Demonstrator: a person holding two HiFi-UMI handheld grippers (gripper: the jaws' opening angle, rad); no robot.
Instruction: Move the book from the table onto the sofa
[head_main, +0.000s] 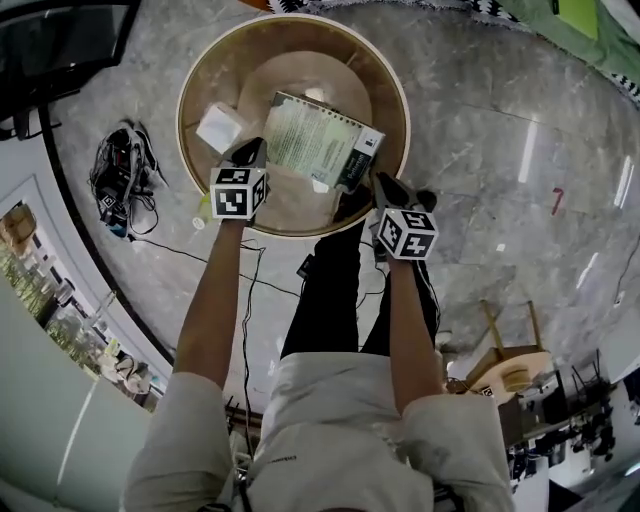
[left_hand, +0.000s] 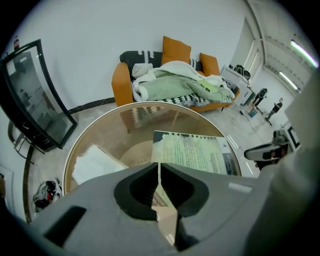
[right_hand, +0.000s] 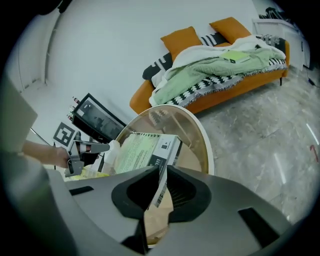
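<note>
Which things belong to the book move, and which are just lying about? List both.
Job: book, table, sofa, left claw, right claw.
Lying about: white packet, cable bundle, dark screen, wooden stool.

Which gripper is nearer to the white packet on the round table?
Left. The left gripper is just beside the white packet, while the right gripper is across the book from it.

I'm holding the pale green book (head_main: 318, 140) cover up over the round glass-topped table (head_main: 185, 110), my left claw (left_hand: 159, 167) and right claw (right_hand: 163, 170) pinching its near edge; the orange sofa (left_hand: 121, 82) is standing beyond.
</note>
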